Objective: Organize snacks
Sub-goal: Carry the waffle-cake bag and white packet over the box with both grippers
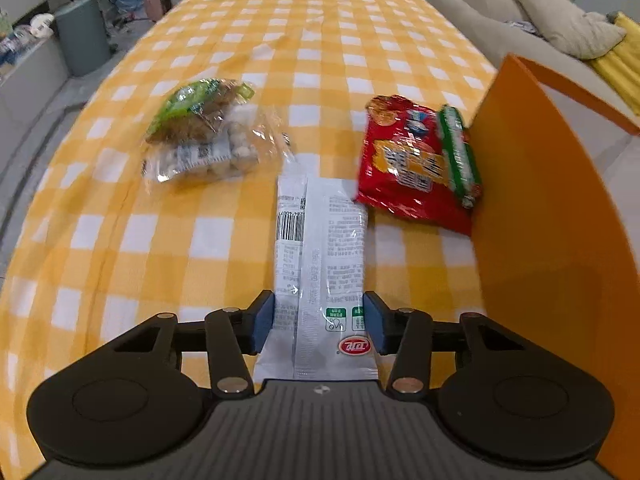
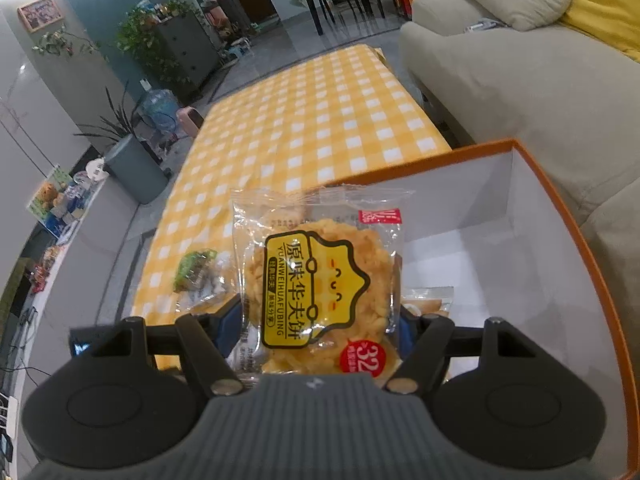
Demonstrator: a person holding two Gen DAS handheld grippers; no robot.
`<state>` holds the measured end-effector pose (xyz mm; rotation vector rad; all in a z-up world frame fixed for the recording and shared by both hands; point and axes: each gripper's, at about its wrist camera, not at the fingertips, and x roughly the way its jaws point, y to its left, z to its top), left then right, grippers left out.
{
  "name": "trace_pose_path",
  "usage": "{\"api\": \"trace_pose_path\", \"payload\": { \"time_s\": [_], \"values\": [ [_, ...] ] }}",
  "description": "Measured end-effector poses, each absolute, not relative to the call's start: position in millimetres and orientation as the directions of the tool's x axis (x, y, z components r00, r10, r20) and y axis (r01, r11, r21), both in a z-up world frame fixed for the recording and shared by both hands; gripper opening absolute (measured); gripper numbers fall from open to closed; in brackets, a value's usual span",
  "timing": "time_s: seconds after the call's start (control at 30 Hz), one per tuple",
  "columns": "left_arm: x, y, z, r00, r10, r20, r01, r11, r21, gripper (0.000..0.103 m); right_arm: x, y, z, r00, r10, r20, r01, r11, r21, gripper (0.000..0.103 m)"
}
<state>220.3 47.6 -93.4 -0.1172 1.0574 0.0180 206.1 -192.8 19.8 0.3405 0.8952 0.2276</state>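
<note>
A long white snack packet [image 1: 320, 240] lies on the yellow checked tablecloth [image 1: 280, 40]. My left gripper [image 1: 319, 304] is shut on its near end, one blue pad against each long edge. A red snack bag [image 1: 412, 164] with a green-wrapped stick [image 1: 458, 152] on it lies beside the orange box [image 1: 540, 200]. A clear bag of pale nuts [image 1: 204, 156] and a green-topped bag [image 1: 192, 108] lie to the left. My right gripper [image 2: 320, 320] is shut on a clear waffle-cookie packet [image 2: 316, 280] with a yellow label, held above the box's near left corner. The box's white inside [image 2: 520, 240] holds another packet [image 2: 430, 300].
A beige sofa [image 2: 520, 80] with cushions runs along the table's right side, just behind the box. A grey bin [image 1: 82, 36] and plants stand on the floor to the left. The far half of the tablecloth [image 2: 312, 120] shows only its checks.
</note>
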Motion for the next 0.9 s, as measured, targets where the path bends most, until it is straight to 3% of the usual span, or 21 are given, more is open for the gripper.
{"api": "trace_pose_path", "payload": {
  "time_s": [0.67, 0.9],
  "values": [
    [175.3, 57.2, -18.2, 0.581, -0.089, -0.809, -0.083, 0.982, -0.167, 0.052, 156.6, -230.2, 84.0, 0.708, 0.375, -0.598, -0.090, 0.888, 0.451, 0.070],
    [164.3, 49.6, 5.1, 0.619, -0.159, -0.769, -0.029, 0.974, -0.225, 0.052, 179.3, -246.8, 70.5, 0.689, 0.248, -0.681, 0.005, 0.938, 0.347, 0.070]
  ]
}}
